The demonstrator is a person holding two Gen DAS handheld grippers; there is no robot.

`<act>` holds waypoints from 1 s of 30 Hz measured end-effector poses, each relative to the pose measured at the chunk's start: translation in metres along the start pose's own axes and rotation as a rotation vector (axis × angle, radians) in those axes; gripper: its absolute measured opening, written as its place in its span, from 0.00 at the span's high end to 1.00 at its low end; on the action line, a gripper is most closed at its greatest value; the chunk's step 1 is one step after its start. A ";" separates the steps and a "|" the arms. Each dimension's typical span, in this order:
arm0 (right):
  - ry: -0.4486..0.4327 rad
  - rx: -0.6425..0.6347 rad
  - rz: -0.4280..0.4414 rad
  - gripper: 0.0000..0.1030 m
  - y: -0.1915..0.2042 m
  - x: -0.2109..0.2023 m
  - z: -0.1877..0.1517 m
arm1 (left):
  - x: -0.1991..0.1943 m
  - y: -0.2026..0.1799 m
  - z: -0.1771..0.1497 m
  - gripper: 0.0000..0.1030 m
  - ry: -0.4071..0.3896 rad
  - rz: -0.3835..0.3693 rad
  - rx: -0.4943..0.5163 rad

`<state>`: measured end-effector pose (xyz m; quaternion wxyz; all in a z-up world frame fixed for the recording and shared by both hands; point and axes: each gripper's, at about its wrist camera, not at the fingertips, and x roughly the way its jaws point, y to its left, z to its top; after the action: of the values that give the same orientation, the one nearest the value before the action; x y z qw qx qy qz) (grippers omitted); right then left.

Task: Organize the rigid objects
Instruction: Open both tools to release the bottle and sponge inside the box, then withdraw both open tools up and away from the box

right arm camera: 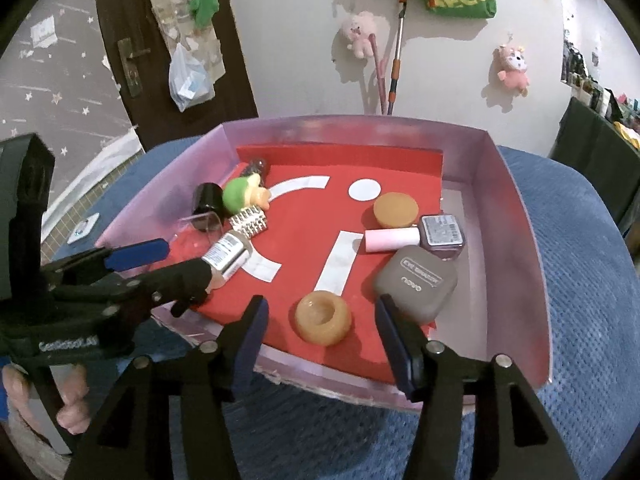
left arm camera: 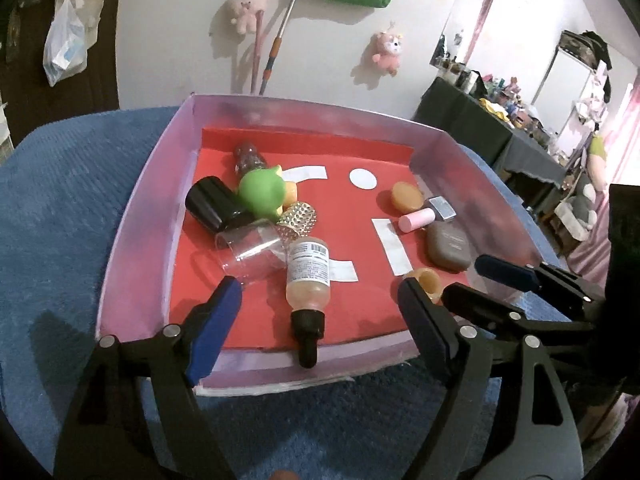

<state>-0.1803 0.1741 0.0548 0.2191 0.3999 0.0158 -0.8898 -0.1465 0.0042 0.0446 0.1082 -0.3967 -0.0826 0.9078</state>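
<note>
Already every item lies inside the box, clustered at ten and three o'clock, while both the left gripper and the right gripper gape empty.

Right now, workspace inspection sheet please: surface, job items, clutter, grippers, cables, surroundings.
Surface: blue cloth under a pink-walled tray with red liner.
Job's things: dropper bottle lying flat, clear cup on its side, green toy, black cap, grey case, nail polish, tan ring, tan lid.
Clutter: left group piled, touching.
Grippers: left gripper open above the dropper; right gripper open near the ring.
Cables: nothing seen.
Surroundings: plush toys on wall, door.
</note>
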 end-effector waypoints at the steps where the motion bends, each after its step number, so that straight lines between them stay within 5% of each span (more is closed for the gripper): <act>1: -0.010 0.008 -0.005 0.36 0.000 -0.003 -0.001 | -0.002 -0.001 -0.001 0.22 -0.005 0.007 0.008; 7: -0.049 0.062 -0.023 0.28 -0.006 -0.018 -0.008 | -0.014 0.000 -0.005 0.22 -0.028 0.024 0.008; 11: -0.065 0.078 -0.040 0.24 -0.006 -0.023 -0.011 | -0.017 0.001 -0.010 0.09 -0.047 0.079 0.022; 30: -0.063 0.121 -0.066 0.23 -0.008 -0.018 -0.022 | -0.012 0.007 -0.022 0.08 -0.049 0.170 0.025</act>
<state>-0.1573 0.1929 0.0518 0.1656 0.3832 -0.0317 -0.9081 -0.1232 -0.0042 0.0368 0.0335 -0.3788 -0.0400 0.9240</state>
